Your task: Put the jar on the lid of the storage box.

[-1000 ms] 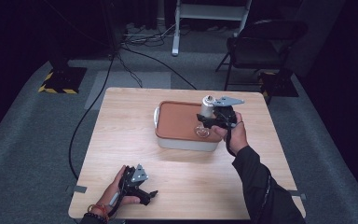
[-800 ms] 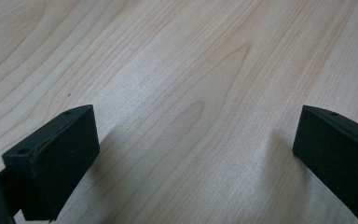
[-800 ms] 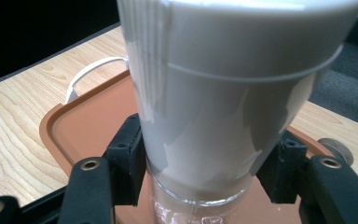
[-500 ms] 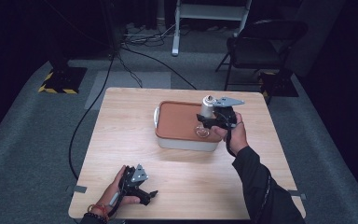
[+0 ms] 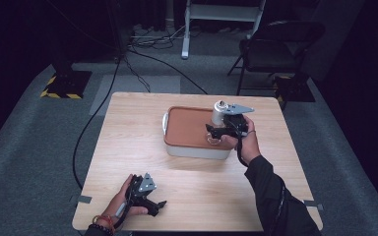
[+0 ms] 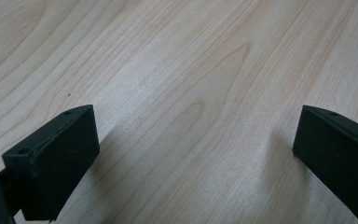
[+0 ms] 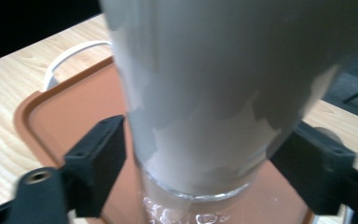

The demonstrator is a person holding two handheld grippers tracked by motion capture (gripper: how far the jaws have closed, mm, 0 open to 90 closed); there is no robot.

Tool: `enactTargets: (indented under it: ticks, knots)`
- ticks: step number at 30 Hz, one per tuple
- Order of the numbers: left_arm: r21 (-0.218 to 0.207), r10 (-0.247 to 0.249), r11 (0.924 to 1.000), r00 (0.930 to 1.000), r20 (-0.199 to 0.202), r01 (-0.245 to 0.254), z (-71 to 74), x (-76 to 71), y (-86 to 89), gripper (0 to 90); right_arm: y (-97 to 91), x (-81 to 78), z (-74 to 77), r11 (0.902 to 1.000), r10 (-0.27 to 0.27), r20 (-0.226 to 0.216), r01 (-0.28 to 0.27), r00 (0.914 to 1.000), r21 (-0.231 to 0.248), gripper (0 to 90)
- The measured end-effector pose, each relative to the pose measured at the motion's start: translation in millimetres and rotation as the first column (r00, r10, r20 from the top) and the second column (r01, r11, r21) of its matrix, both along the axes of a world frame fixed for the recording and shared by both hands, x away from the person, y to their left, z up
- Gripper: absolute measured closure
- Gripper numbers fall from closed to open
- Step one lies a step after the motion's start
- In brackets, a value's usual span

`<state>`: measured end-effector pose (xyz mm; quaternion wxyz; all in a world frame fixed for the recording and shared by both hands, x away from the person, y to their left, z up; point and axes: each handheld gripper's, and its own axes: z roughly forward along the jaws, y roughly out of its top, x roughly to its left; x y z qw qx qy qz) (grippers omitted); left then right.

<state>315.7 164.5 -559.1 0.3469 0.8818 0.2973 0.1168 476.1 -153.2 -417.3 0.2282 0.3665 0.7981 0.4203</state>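
Nothing had shifted: our right gripper (image 5: 220, 132) still clamped the frosted glass tumbler (image 7: 223, 93) over the brown-lidded white container (image 5: 187, 129); left gripper (image 5: 150, 204) rested spread, empty.

The left gripper (image 5: 158, 205) lies low at seven o'clock, jaws spread wide; the right gripper (image 5: 215, 133), at one o'clock, is clamped tight.
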Motion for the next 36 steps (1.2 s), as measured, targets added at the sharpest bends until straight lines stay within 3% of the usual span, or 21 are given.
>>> enactTargets:
  ticks: [1,6,20,32,36]
  knots:
    - [0.000,0.000,1.0000,1.0000,0.000,0.000,0.0,0.0,0.0,0.2,0.6,0.1,-0.8,1.0000,0.001,-0.006,-0.001,1.0000,-0.003,10.3]
    - [0.000,0.000,1.0000,1.0000,0.000,0.000,0.0,0.0,0.0,0.2,0.7,-1.0,-3.2,1.0000,-0.006,0.003,0.006,1.0000,-0.001,1.7]
    - [0.000,0.000,1.0000,1.0000,0.000,0.000,0.0,0.0,0.0,0.2,-1.5,-6.7,1.5,0.9997,0.011,0.041,-0.010,0.9991,-0.020,1.6]
    - [0.000,0.000,1.0000,1.0000,0.000,0.000,0.0,0.0,0.0,0.2,-16.9,-25.2,17.0,0.9943,0.027,0.112,-0.015,0.9933,-0.105,1.6]
    - [0.000,0.000,1.0000,1.0000,0.000,0.000,0.0,0.0,0.0,0.2,-20.7,-31.7,17.6,0.9938,0.037,0.123,-0.024,0.9917,-0.108,1.6]
